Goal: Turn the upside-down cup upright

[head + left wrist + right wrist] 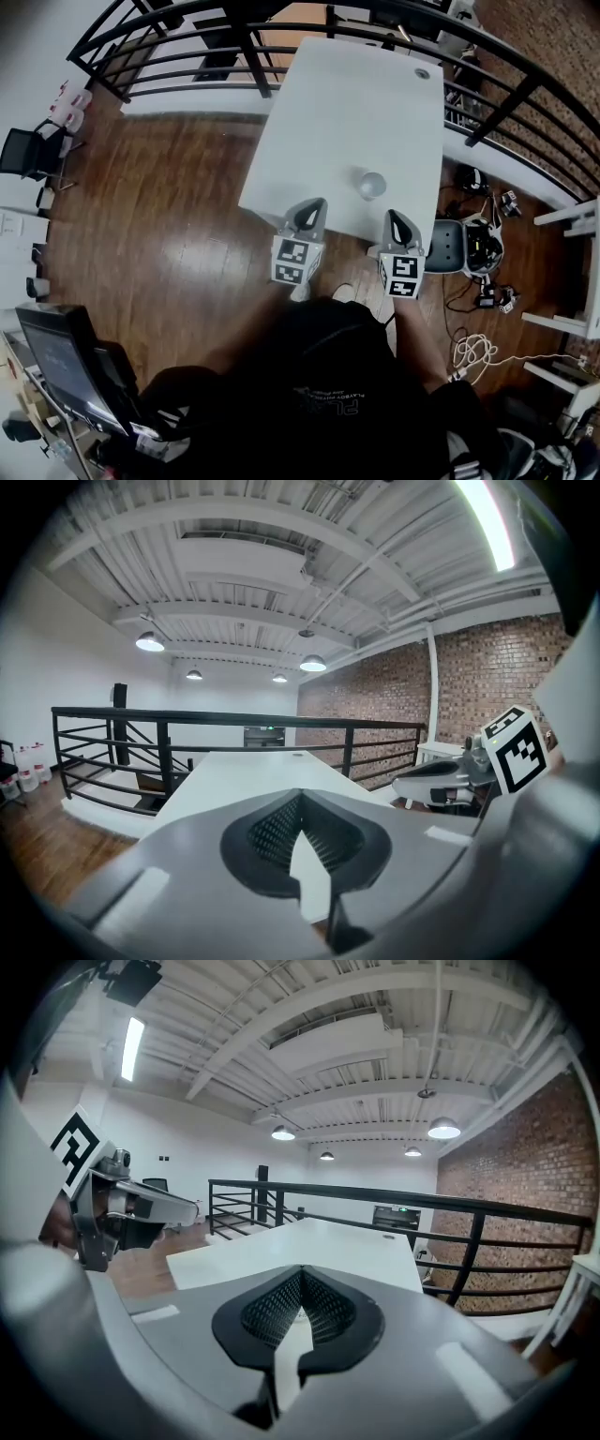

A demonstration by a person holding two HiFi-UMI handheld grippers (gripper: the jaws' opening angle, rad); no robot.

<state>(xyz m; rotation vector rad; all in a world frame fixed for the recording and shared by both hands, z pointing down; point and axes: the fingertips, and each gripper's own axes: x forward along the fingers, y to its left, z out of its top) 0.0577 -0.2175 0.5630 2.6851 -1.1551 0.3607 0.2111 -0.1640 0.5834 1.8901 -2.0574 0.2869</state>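
Hovering with jaws closed together and empty, left gripper (313, 208) and right gripper (397, 221) flank the cup (371, 185), which sits just ahead of them on the table (356, 94).

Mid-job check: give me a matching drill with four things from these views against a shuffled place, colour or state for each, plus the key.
Things:
1. cup
2. left gripper
3. railing
4. floor

Descriptions:
A. brown wood
B. jaws together, nothing between them
C. on the white table, near its front edge
D. black

Pairs: 1-C; 2-B; 3-D; 4-A
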